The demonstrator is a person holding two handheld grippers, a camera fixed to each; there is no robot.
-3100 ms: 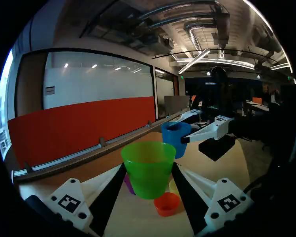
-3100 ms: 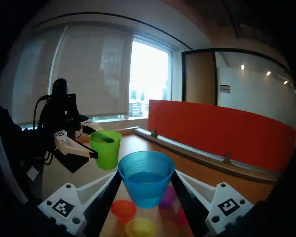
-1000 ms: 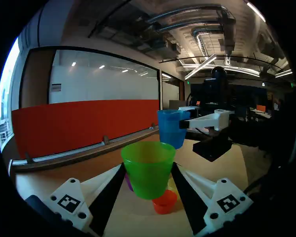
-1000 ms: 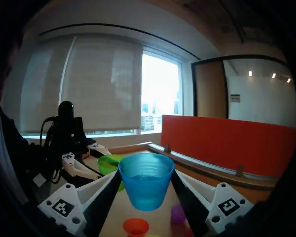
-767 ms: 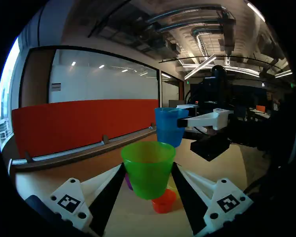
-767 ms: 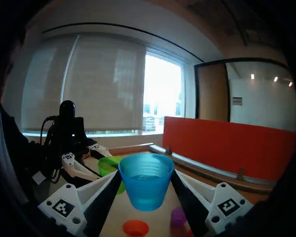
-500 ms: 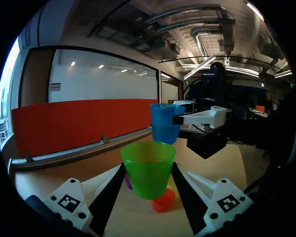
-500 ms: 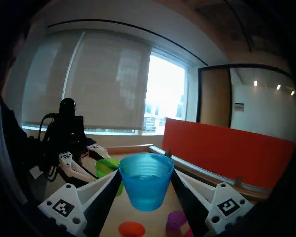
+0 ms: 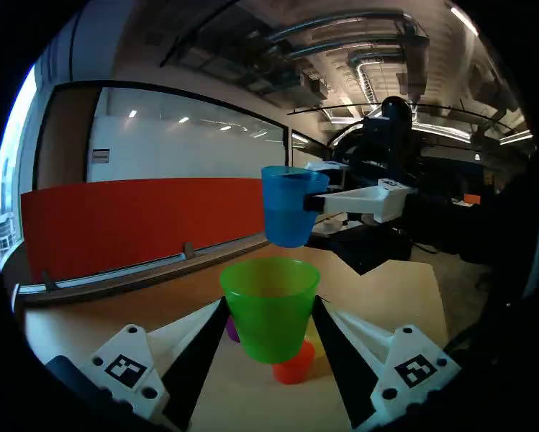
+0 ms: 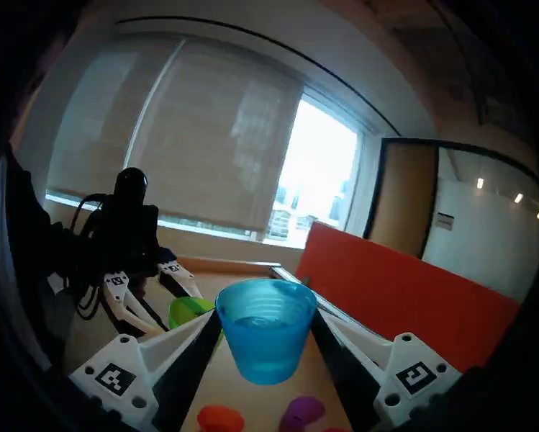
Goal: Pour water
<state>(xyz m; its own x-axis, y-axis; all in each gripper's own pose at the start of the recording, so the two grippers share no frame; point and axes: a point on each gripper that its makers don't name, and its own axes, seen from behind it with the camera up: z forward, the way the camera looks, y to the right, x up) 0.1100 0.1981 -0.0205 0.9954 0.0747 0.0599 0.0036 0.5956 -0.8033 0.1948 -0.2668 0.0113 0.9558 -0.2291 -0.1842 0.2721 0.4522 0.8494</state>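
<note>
"While the left gripper (image 9: 270, 306) clamps the green cup (image 9: 270, 331) low over the table (image 9: 391, 288), where's the blue cup (image 10: 265, 342)?"

"Pinched between both fingers of the right gripper (image 10: 266, 317), roughly upright, water inside. It hangs above and just beyond the green one, not touching it."

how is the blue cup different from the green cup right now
The blue cup holds water; no water shows in the green cup. The blue cup hangs higher than the green cup. The right hand-held gripper grips the blue cup, the left hand-held gripper the green cup. Both are roughly upright plastic tumblers of similar shape.
</note>
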